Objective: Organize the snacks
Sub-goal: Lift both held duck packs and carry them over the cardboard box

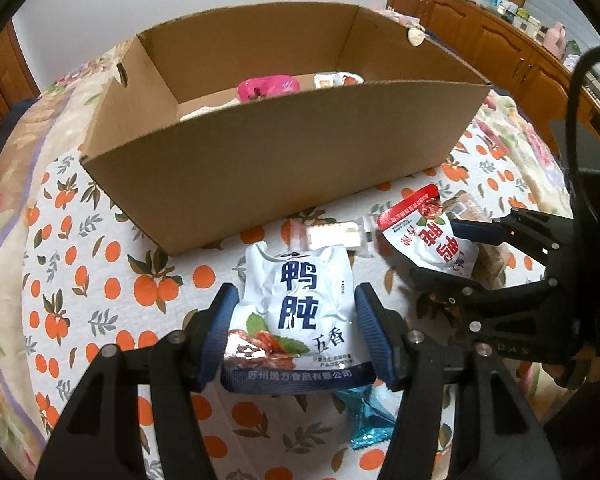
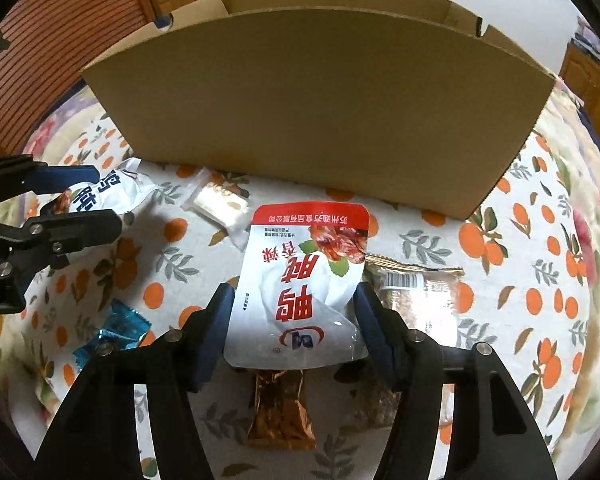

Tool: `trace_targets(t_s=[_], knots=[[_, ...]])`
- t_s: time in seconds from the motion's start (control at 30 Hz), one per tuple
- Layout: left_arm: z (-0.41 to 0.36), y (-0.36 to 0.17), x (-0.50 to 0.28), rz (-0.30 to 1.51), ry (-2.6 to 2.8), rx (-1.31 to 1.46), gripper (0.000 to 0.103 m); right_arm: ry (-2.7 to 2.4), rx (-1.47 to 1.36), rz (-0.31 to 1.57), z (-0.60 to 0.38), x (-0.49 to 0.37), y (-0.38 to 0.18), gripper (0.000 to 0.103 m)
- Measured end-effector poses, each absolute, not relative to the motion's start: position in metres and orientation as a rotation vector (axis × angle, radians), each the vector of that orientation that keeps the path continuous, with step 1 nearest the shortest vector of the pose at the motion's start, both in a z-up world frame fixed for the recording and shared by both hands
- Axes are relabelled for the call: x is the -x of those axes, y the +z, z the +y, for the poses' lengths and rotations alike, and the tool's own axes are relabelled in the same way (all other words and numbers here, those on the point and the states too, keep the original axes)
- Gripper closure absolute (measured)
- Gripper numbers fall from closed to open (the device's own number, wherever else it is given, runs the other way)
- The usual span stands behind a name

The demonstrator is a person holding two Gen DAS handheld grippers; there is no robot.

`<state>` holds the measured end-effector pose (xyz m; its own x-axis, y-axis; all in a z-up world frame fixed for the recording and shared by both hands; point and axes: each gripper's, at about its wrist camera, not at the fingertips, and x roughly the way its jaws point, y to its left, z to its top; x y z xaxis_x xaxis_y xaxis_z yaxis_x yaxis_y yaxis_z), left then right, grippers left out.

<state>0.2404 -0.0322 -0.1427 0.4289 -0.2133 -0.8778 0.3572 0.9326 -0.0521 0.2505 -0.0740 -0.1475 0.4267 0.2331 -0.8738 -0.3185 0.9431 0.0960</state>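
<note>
"鸭肫 五香" on blue-white pouch [image 1: 296,312]

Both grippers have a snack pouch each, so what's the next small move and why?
Probably lift both pouches over the cardboard box's near wall. The left gripper clamps the blue-lettered pouch, the right gripper the red-lettered pouch, both in front of the box.

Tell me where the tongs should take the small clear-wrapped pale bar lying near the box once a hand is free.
Judging by its pose, grip the clear-wrapped bar across its short width at the middle, coming straight down from above. It lies flat on the tablecloth, with the cardboard box close behind it, so a side approach looks cramped.
</note>
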Motion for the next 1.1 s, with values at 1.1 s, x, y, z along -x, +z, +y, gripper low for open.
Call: trace_targets(t_s=[1.1], knots=[[-0.018, -0.052, -0.223, 0.826, -0.355, -0.108, 0.044, 0.397, 0.048, 0.837, -0.089, -0.227, -0.045, 0.040]])
